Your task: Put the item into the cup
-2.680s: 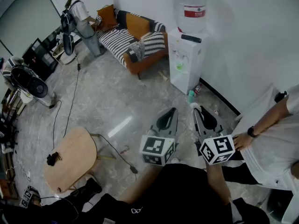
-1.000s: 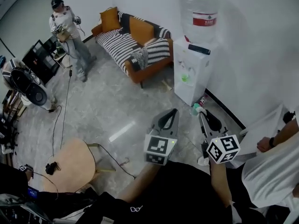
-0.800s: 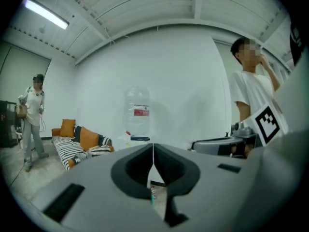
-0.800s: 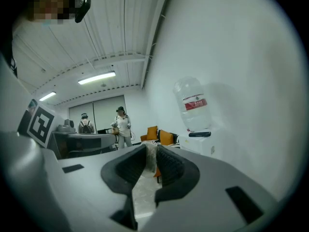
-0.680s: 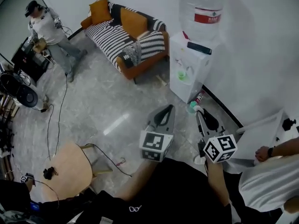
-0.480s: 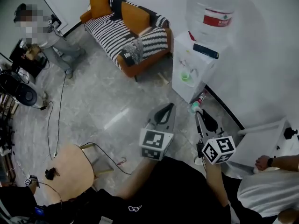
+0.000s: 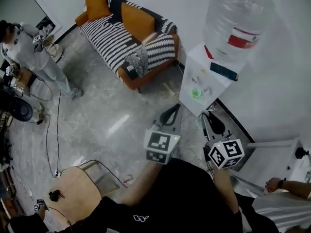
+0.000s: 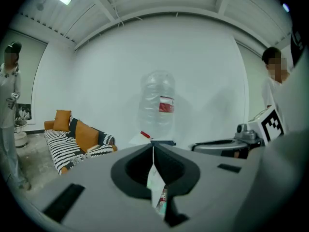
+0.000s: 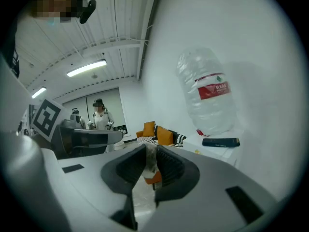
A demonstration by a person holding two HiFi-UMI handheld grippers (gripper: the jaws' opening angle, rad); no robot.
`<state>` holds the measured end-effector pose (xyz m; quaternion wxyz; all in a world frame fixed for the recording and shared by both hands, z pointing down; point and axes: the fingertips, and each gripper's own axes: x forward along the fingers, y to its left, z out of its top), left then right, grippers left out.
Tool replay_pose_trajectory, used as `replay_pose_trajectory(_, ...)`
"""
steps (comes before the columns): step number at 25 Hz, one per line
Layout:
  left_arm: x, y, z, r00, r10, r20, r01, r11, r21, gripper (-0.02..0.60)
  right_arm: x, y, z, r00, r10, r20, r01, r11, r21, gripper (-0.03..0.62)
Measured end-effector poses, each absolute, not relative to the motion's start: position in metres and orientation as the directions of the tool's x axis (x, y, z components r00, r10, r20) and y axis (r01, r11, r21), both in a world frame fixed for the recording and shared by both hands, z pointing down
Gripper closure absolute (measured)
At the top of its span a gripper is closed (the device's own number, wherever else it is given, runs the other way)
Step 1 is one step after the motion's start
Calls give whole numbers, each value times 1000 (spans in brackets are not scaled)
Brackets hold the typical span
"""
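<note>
A small green cup (image 7: 196,93) sits in the tap nook of a white water dispenser (image 7: 210,61). My right gripper (image 7: 206,114) points at the dispenser's foot and is shut on a small pale crumpled item (image 9: 149,159), which fills the gap between its jaws in the right gripper view (image 9: 150,152). A bit of white shows at that gripper's tip in the head view. My left gripper (image 7: 172,110) hangs beside it, to the left. Its jaws (image 8: 153,148) meet in a thin line with nothing between them. Both grippers are short of the cup.
A big clear water bottle (image 7: 238,23) tops the dispenser, with a dark flat handset (image 7: 223,72) beside it. A striped sofa with orange cushions (image 7: 129,38) stands at the back, a person (image 7: 29,52) at far left, a wooden table (image 7: 73,193) low left, and another person's hand (image 7: 274,183) at right.
The head view has drawn closer to the water dispenser, which now looks larger. Both grippers keep the same stance side by side. The person at left has walked further left.
</note>
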<state>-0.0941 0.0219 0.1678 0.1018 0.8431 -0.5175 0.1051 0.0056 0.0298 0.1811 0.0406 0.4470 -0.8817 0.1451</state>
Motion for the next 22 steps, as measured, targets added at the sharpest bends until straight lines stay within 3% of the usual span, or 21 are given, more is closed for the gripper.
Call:
replay_pose_trajectory(10,-118,-29,203,480,-831,282,-876,-436,207,568,2,-25,193,-492,-811,316,-866,495,-76,519)
replay_pose_trajectory(22,-105,-61,213,519,-794,317,-854,-490,175,568,5,-64,205,-448,-835,320,-890,450,-71,519)
